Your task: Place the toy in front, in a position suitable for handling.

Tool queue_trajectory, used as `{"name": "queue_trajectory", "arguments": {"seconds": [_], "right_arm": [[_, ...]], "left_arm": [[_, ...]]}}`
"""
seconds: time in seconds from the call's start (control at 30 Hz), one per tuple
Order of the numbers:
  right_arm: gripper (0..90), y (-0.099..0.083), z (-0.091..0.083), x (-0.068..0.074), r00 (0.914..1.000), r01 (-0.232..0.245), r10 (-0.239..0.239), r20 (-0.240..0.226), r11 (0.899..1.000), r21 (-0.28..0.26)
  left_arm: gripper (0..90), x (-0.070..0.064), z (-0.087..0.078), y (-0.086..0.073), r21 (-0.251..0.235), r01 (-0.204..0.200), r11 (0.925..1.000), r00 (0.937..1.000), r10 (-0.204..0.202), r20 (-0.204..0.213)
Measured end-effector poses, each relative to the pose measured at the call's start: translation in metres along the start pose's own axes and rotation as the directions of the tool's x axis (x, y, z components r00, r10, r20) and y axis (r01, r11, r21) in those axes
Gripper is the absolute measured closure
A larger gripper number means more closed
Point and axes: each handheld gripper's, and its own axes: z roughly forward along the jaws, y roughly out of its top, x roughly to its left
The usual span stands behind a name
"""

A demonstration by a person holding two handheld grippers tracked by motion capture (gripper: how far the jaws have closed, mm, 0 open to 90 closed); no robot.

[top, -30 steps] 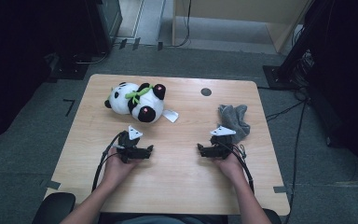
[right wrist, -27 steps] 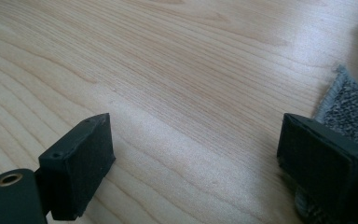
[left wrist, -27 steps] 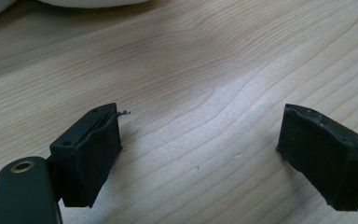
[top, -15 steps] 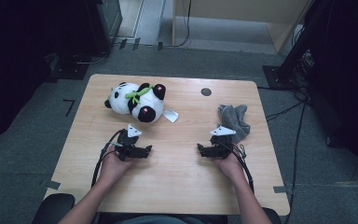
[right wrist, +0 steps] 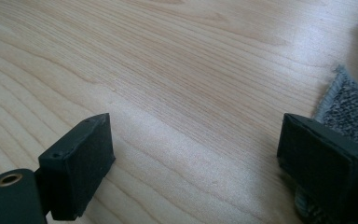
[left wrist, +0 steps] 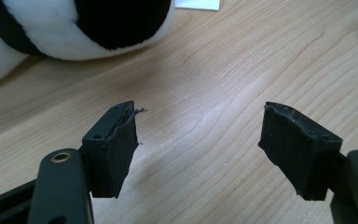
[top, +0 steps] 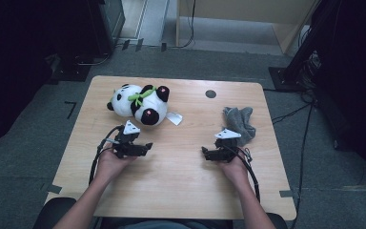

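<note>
A black-and-white panda plush [top: 138, 102] with a green ribbon lies on its side at the back left of the wooden table [top: 181, 191]. Its white tag [top: 174, 118] rests flat beside it. A crumpled grey cloth [top: 238, 123] lies at the right. My left gripper [top: 145, 148] sits low over the table just in front of the panda, open and holding nothing [left wrist: 198, 140]. The panda's body [left wrist: 74, 28] is just beyond its jaws. My right gripper [top: 206, 153] is open and holding nothing [right wrist: 196, 154], with the cloth's edge [right wrist: 349, 107] beside its right jaw.
A small black round spot [top: 210, 94] marks the table near the back edge. Cables trail from both grippers toward the person. Dark equipment and floor cables surround the table.
</note>
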Motion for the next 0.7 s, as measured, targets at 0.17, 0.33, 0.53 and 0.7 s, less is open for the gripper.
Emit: {"name": "queue_trajectory", "arguments": {"seconds": [0.17, 0.33, 0.53, 0.7], "right_arm": [[10.3, 0.0, 0.0, 0.001, 1.0, -0.007, 0.007, 0.006, 1.0, 0.0], [9.8, 0.0, 0.0, 0.0, 1.0, 0.0, 0.0, 0.005, 1.0, 0.001], [9.9, 0.0, 0.001, 0.0, 1.0, 0.001, -0.001, 0.005, 1.0, 0.0], [9.9, 0.0, 0.001, 0.0, 1.0, 0.001, -0.001, 0.005, 1.0, -0.001]], "left_arm": [[27.2, 0.005, -0.007, 0.006, -0.001, -0.001, 1.0, 0.9999, 0.001, 0.013], [27.2, 0.013, -0.017, 0.011, -0.012, 0.011, 0.9999, 0.9999, -0.011, 0.01], [32.1, 0.025, -0.027, 0.022, -0.025, 0.029, 0.9993, 0.9994, -0.028, 0.017], [32.2, 0.032, -0.031, 0.033, -0.026, 0.017, 0.9995, 0.9998, -0.017, 0.004]]}}
